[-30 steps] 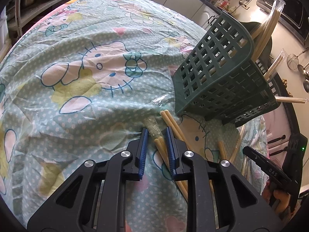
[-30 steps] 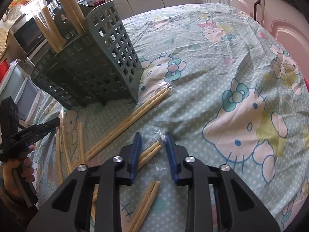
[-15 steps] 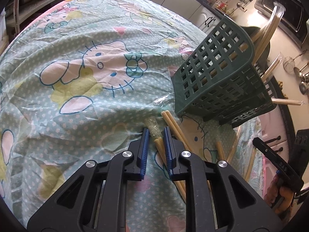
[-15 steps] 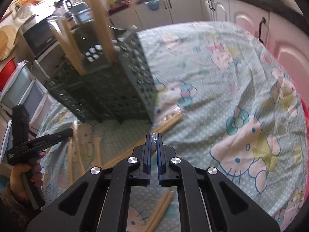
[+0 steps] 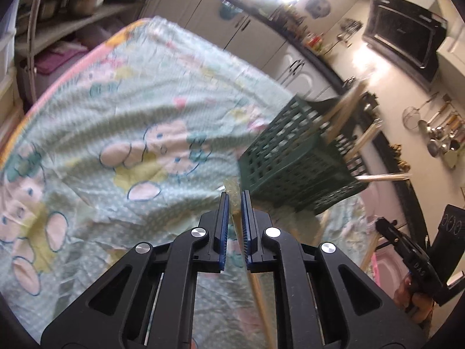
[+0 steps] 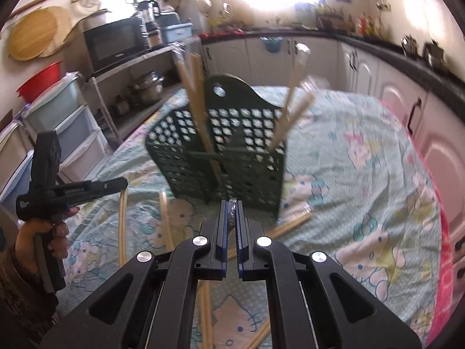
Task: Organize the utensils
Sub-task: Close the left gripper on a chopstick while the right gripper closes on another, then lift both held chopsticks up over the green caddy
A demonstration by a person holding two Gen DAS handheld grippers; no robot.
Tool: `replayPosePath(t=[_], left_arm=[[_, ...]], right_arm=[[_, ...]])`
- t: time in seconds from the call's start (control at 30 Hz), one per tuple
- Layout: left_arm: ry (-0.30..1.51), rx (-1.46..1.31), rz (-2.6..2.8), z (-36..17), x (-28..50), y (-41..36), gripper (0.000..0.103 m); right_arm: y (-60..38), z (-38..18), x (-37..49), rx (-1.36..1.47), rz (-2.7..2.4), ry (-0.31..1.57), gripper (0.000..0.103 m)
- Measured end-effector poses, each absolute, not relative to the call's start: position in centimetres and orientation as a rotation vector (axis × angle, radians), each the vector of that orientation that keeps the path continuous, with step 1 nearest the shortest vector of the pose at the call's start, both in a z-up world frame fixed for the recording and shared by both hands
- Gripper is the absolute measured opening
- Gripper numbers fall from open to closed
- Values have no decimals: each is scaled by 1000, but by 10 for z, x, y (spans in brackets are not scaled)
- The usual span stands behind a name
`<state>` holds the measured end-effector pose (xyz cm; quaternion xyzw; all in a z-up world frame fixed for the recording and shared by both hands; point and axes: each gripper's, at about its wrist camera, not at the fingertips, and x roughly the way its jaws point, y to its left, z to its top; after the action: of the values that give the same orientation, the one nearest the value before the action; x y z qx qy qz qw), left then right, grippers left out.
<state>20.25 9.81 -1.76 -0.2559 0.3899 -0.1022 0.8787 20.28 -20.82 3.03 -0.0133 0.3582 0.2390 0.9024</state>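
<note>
A dark green perforated utensil basket stands on the cartoon-print cloth with several wrapped chopstick pairs sticking out of it. My left gripper is shut on a wrapped chopstick pair and holds it lifted, just left of the basket. My right gripper is shut on another wrapped chopstick pair, raised in front of the basket. More chopstick pairs lie on the cloth before the basket.
The cloth-covered table runs to white cabinets at the back. A shelf with pots and a microwave stands at the left. The other hand-held gripper shows in each view.
Both grippers have closed on chopstick pairs and lifted them off the cloth. Both views have tilted up toward the basket.
</note>
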Motion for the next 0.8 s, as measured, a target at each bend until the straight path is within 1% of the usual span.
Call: replayPosePath(t=[0.4,0.8], left_arm=[[631,-423,-309,59,170,66,3],[515,-297,-359,112,151,36,3]], right_arm=[[-185,69,173,-74,583,649,4],[-177,101,153,-102,613,565,4]])
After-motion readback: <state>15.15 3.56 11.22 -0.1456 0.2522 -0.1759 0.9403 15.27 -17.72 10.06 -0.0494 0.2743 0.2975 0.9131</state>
